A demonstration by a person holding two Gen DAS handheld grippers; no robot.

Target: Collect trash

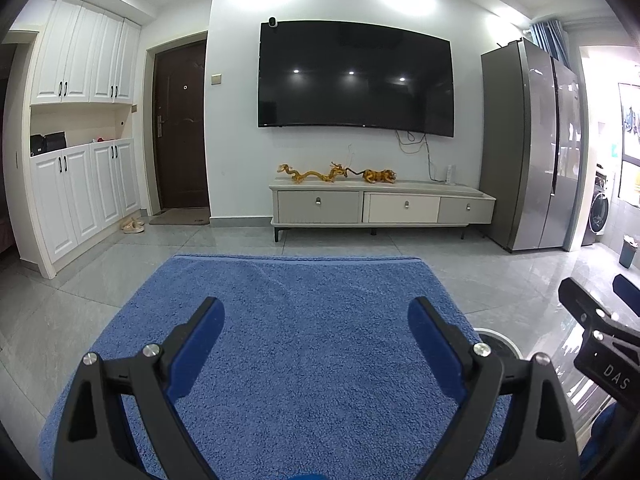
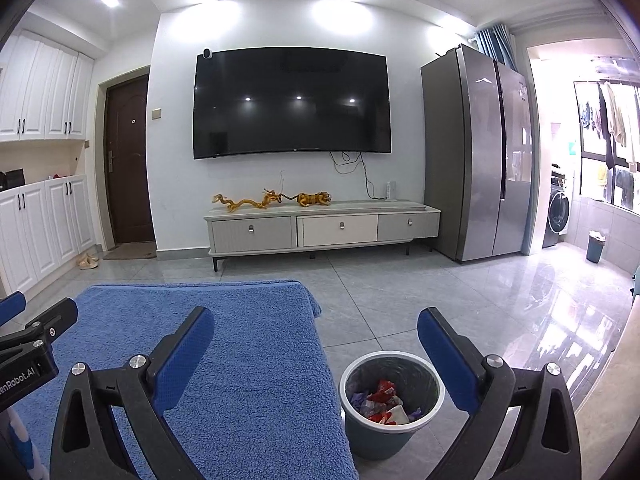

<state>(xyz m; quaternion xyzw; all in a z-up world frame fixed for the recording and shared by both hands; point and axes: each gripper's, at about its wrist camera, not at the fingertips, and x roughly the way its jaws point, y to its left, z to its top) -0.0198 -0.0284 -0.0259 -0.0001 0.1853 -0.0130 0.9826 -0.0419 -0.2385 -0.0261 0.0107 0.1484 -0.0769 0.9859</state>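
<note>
A small blue trash bin (image 2: 390,436) with a white rim stands on the floor just right of the blue-towel-covered table (image 2: 224,360). It holds several wrappers (image 2: 382,400) in red, white and purple. My right gripper (image 2: 316,330) is open and empty, above the table's right edge and the bin. My left gripper (image 1: 316,318) is open and empty over the blue towel (image 1: 304,340). The bin's rim (image 1: 494,338) peeks out at the towel's right edge in the left wrist view. No loose trash shows on the towel.
A TV stand (image 2: 320,228) with figurines sits under a wall TV (image 2: 292,104). A grey fridge (image 2: 476,152) stands to the right, white cabinets (image 1: 80,140) and a brown door (image 1: 180,128) to the left. A second bin (image 2: 595,246) stands by the balcony.
</note>
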